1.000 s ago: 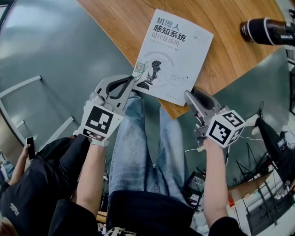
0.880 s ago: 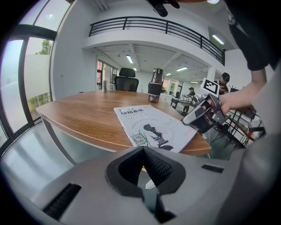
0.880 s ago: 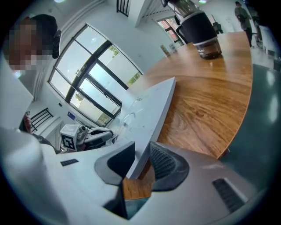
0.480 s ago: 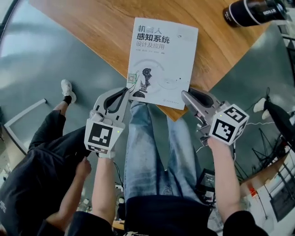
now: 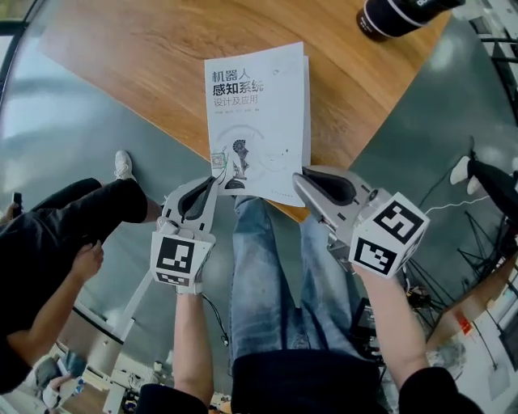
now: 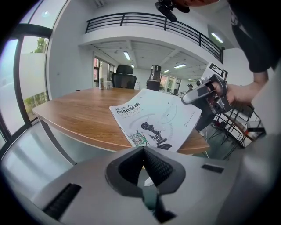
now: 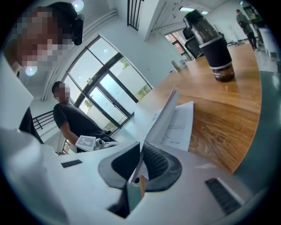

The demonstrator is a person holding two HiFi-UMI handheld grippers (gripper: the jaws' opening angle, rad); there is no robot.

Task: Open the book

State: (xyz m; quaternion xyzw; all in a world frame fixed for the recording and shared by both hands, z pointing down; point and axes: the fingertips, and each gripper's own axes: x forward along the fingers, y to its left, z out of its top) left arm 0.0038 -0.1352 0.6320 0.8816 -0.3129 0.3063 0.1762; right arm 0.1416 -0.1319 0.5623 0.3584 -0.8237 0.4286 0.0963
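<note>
A white book with a Chinese title lies at the near edge of the wooden table, its near end over the edge. My right gripper is at its near right corner. Its jaws have just been closing, and in the right gripper view they pinch the front cover, which stands lifted off the first page. My left gripper stands shut, its tips on the book's near left corner by the QR code. The left gripper view shows the cover tilted up at its right side.
A black cylindrical bottle lies on the table beyond the book, seen upright in the right gripper view. A person in dark clothes stands on the grey floor at my left. Black stands and cables crowd the right.
My right gripper's jaws have closed on the book's near right corner and risen, lifting the cover's edge. The left gripper has stayed at the near left corner. The bystander has shifted.
</note>
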